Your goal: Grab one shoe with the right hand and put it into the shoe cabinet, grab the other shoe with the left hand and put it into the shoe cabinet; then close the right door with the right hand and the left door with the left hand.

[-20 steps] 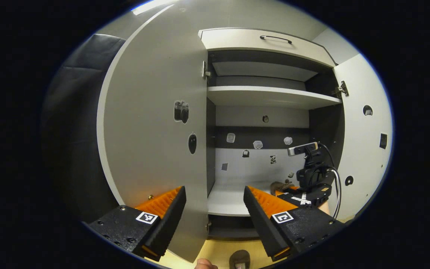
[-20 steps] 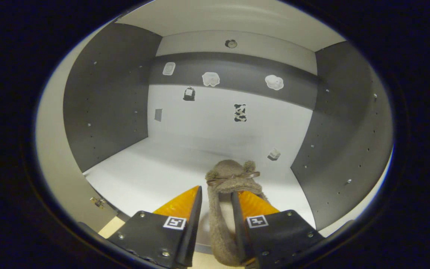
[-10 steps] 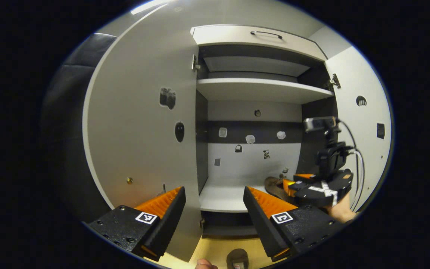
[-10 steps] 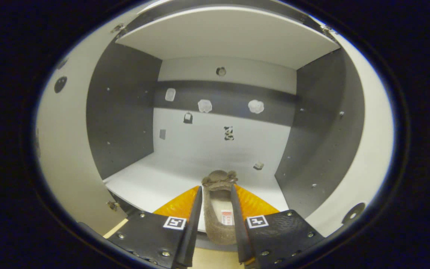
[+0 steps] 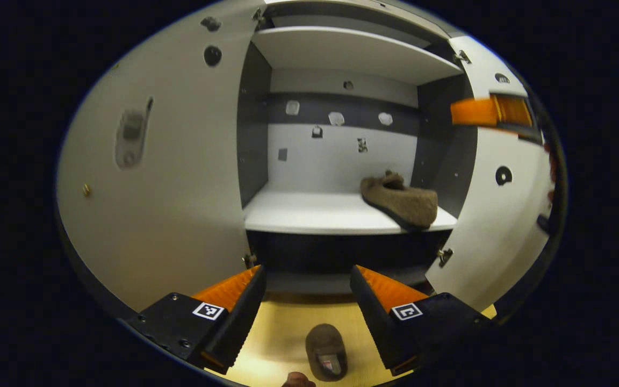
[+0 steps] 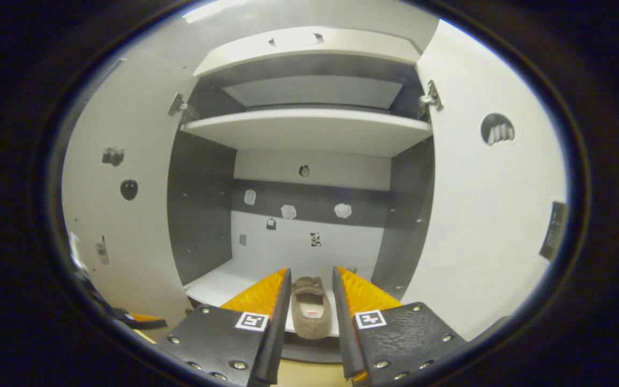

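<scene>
Cabinet shelf point(image 5: 315, 212): shoe point(image 5: 400, 200) toe inward; floor shoe point(image 5: 326, 352) toe away; both claws empty, apart.

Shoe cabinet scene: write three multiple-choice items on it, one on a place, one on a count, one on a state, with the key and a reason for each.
1. Where does the second shoe lie?
A. On the upper shelf
B. On the floor in front of the cabinet
C. Between the right gripper's fingers

2. How many shoes rest on the lower shelf?
A. None
B. One
C. Two

3. How do the cabinet doors stand?
A. Both open
B. Both closed
C. Left closed, right open

Key:
1. B: the left gripper view shows it on the yellow floor, below and between the left gripper fingers.
2. B: a single brown shoe sits at the shelf's right end.
3. A: the left door and right door both swing outward, leaving the inside in sight.
</scene>
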Tool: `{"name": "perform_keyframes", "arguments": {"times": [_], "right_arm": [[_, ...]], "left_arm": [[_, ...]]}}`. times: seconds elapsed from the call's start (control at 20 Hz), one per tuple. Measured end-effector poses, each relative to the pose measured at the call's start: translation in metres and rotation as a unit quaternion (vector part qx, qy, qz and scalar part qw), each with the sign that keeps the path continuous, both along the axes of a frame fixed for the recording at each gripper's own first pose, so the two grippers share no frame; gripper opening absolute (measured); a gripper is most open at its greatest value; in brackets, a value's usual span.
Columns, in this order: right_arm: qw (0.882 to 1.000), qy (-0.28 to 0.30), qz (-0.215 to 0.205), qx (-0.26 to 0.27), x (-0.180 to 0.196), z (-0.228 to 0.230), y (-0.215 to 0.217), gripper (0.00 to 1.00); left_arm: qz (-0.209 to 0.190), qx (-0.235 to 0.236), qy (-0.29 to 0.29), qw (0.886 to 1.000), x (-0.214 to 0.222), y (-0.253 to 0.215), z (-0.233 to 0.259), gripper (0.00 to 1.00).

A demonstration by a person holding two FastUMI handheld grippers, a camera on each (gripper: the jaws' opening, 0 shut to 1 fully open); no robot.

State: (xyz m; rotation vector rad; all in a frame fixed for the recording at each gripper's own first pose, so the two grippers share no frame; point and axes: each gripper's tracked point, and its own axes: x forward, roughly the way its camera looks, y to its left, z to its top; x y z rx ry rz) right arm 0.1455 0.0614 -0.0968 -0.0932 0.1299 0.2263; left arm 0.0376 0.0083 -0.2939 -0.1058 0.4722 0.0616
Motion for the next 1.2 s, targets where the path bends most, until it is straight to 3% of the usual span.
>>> {"name": "perform_keyframes", "arguments": {"times": [0.25, 0.55, 0.8, 0.9, 1.0, 1.05, 1.2], "right_arm": [[0.999, -0.041, -0.007, 0.013, -0.033, 0.048, -0.018, 0.44], [0.997, -0.068, -0.030, 0.010, -0.052, 0.071, -0.045, 0.44], [0.997, -0.066, -0.044, 0.003, -0.058, 0.071, -0.059, 0.41], [0.997, -0.061, -0.045, -0.001, -0.059, 0.069, -0.061, 0.42], [0.997, -0.063, -0.044, -0.005, -0.059, 0.068, -0.062, 0.42], [0.997, -0.063, -0.044, -0.006, -0.059, 0.068, -0.062, 0.44], [0.997, -0.065, -0.038, 0.002, -0.058, 0.068, -0.058, 0.42]], "left_arm": [[-0.024, -0.021, 0.116, 0.993, -0.030, -0.010, -0.111, 0.98], [-0.054, -0.027, 0.251, 0.966, -0.071, -0.006, -0.223, 0.96], [-0.055, -0.061, 0.314, 0.946, -0.089, -0.010, -0.268, 0.96], [-0.053, -0.083, 0.331, 0.939, -0.093, -0.014, -0.277, 0.89], [-0.051, -0.101, 0.329, 0.937, -0.087, -0.024, -0.279, 0.73], [-0.054, -0.099, 0.339, 0.934, -0.091, -0.022, -0.280, 0.55], [-0.032, -0.099, 0.343, 0.933, -0.087, -0.007, -0.277, 0.36]]}}
